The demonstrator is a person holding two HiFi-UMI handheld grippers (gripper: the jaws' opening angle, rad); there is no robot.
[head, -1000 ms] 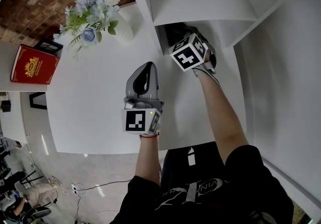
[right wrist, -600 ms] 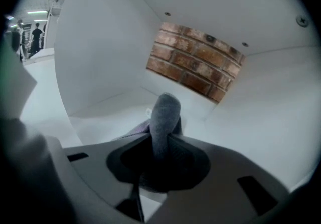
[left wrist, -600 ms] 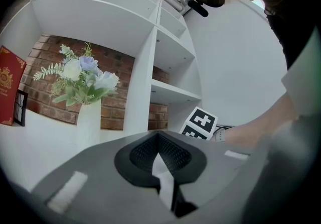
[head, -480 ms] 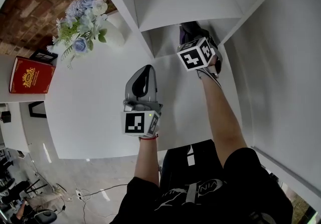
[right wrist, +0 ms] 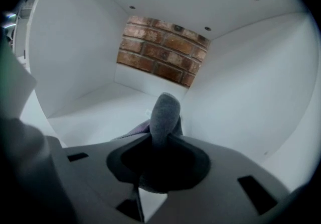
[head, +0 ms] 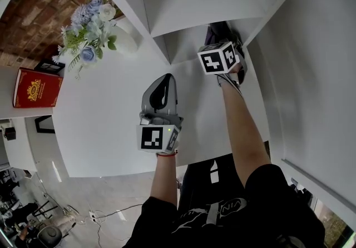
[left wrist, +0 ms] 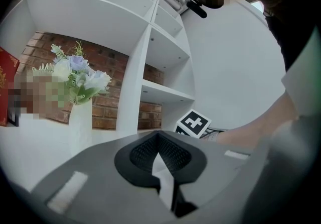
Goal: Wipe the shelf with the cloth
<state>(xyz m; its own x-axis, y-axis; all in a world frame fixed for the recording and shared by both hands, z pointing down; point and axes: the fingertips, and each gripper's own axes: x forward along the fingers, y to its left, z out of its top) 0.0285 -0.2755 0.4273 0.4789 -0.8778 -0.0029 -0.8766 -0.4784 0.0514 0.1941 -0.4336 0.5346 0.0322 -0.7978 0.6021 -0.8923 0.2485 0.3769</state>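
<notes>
Right gripper point(right wrist: 161, 140) is clamped on the grey cloth point(right wrist: 165, 110), which bunches up ahead of the jaws, pointing toward the brick back point(right wrist: 160, 49). The shelf floor point(right wrist: 95, 112) spreads below and left of it, with the side wall point(right wrist: 246, 97) close on the right. Left gripper point(left wrist: 161, 168), pressed together and empty, hangs outside the compartment, well apart.

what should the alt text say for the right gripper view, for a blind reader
The right claw is shut on a grey cloth that pokes out ahead of it inside a white shelf compartment. A brick wall shows behind the compartment's open back.
</notes>
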